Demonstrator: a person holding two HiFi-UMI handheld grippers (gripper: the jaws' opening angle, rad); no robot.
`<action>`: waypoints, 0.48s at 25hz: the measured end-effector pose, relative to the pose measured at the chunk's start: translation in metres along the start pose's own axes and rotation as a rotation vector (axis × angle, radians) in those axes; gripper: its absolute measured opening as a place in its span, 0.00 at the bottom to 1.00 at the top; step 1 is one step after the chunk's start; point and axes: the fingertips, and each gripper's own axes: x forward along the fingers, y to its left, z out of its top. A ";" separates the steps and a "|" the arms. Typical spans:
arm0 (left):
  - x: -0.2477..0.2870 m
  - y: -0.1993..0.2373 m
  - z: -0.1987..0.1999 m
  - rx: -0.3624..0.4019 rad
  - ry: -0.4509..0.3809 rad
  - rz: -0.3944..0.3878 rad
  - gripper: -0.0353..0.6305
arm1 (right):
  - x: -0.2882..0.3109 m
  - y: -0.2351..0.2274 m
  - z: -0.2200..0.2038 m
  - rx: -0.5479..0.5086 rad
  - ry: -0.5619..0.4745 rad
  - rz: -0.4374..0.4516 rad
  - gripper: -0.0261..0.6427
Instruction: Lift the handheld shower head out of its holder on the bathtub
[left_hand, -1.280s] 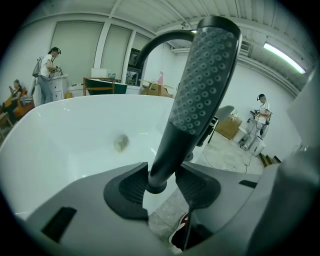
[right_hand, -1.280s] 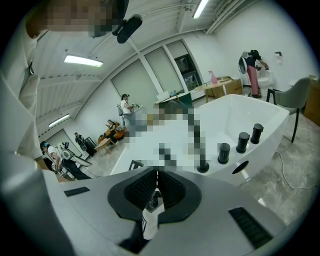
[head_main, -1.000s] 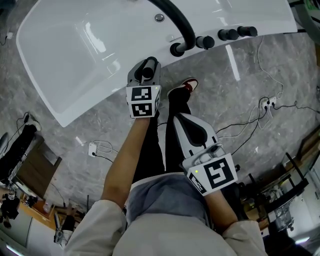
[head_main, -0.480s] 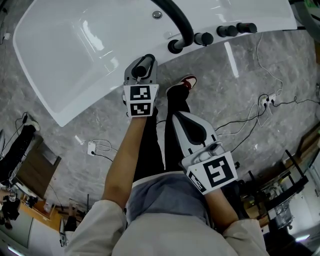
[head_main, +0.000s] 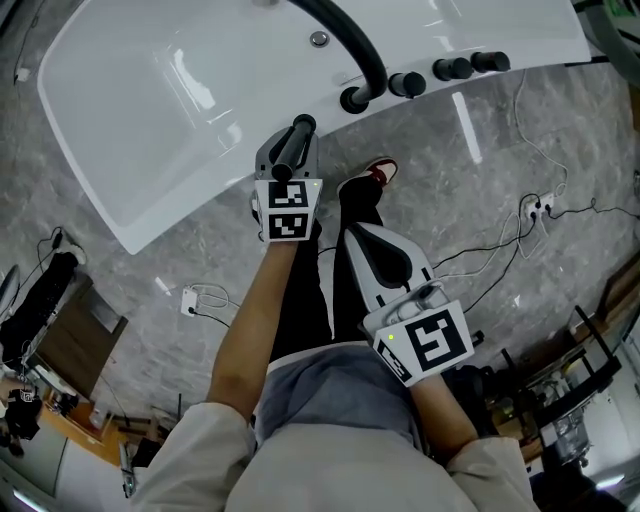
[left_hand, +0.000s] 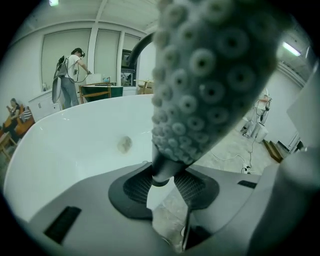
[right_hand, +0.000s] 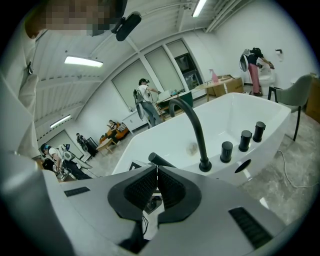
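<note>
The left hand-held gripper (head_main: 291, 158), jaws just closing, is clamping the shower head (left_hand: 210, 80) by its neck, keeping it above the bathtub (head_main: 160, 200) rim (seemingly lifted free); the right hand-held gripper (head_main: 362, 240), jaws together, is waiting nearer, empty.

no legible text, brand, label or number in any view, only coded black-and-white square patterns on left gripper cube (head_main: 290, 211) and right gripper cube (head_main: 424, 343)
</note>
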 end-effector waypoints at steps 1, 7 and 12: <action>-0.001 -0.001 0.001 0.002 0.000 -0.001 0.26 | 0.000 0.000 0.002 0.000 -0.004 0.000 0.07; -0.012 0.000 0.004 -0.002 -0.004 0.000 0.26 | -0.003 0.006 0.008 -0.009 -0.022 0.002 0.07; -0.020 -0.001 0.009 0.002 -0.008 0.000 0.26 | -0.005 0.009 0.015 -0.012 -0.035 0.009 0.07</action>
